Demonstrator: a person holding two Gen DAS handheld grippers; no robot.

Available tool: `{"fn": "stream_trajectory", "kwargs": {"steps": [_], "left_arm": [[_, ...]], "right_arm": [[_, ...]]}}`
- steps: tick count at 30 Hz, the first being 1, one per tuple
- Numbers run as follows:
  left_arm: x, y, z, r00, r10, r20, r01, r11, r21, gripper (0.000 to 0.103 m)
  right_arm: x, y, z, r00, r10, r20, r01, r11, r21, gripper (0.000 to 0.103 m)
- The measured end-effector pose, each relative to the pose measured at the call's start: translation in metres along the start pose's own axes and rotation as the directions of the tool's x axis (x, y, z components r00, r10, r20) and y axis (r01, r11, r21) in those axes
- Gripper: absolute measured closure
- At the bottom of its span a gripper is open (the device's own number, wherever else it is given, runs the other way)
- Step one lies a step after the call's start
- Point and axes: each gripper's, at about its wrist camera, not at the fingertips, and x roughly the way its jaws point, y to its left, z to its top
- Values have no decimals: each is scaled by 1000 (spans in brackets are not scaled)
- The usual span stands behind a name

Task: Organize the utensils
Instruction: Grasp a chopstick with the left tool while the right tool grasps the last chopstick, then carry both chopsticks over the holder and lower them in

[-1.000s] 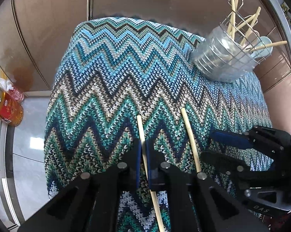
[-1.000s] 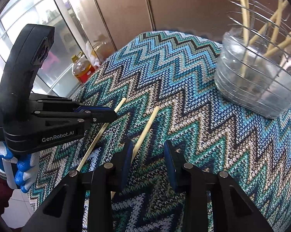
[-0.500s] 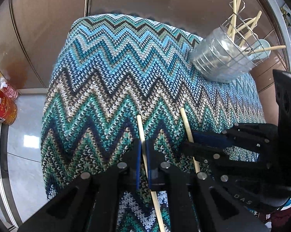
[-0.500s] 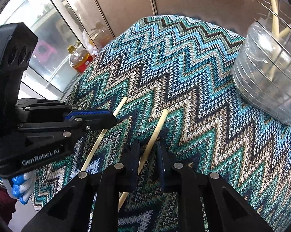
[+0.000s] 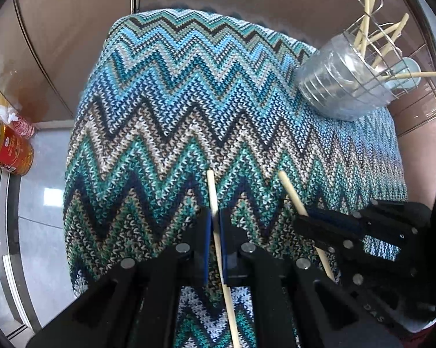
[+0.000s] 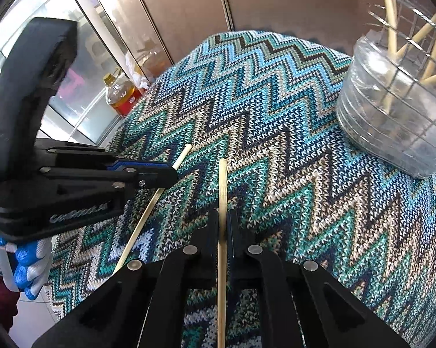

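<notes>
Since a second ago the right gripper [image 6: 223, 226] has closed its jaws from a wide gap onto the right-hand chopstick [image 6: 222, 185], which now runs straight between its pads; the stick has swung from a slant to line up with the fingers. The left gripper [image 5: 215, 232] has not changed: its jaws are clamped on the other chopstick [image 5: 212, 191], as they were.

Both wooden chopsticks lie on the zigzag-knit cloth [image 5: 188, 101] at its near part, side by side and a little apart, each pinched partway along its length with its far tip still resting on the knit. From the right wrist view the left gripper's fingers [image 6: 148, 177] cross over their stick from the side, held by a hand in a blue-and-white glove [image 6: 29, 264].

The wire utensil basket [image 5: 371, 58], lined with a clear ribbed plastic cup [image 5: 339, 90], stands at the far right corner of the cloth, well apart from both grippers, and already holds several chopsticks standing at angles.

The step in hand looks like the grasp of the last two loose chopsticks, now complete on both sides. The next move probably calls for lifting each stick clear of the cloth, tipping it upright and carrying it over the basket rim, taking care that the long ends do not snag the wires or the sticks already inside.
</notes>
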Motion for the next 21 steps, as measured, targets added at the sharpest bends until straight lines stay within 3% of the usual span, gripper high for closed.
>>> {"fn": "stream_trajectory", "kwargs": {"steps": [11, 17, 21], "left_arm": [[11, -29, 12, 987, 148, -62, -145, 988, 56, 97], [17, -37, 26, 982, 163, -99, -160, 986, 41, 97], [17, -33, 31, 982, 173, -81, -172, 985, 24, 99]], "right_arm": [[-30, -22, -17, 995, 66, 72, -69, 997, 42, 98], [-46, -36, -27, 987, 104, 125, -113, 991, 69, 98], [-60, -41, -35, 979, 121, 161, -136, 987, 86, 98]]}}
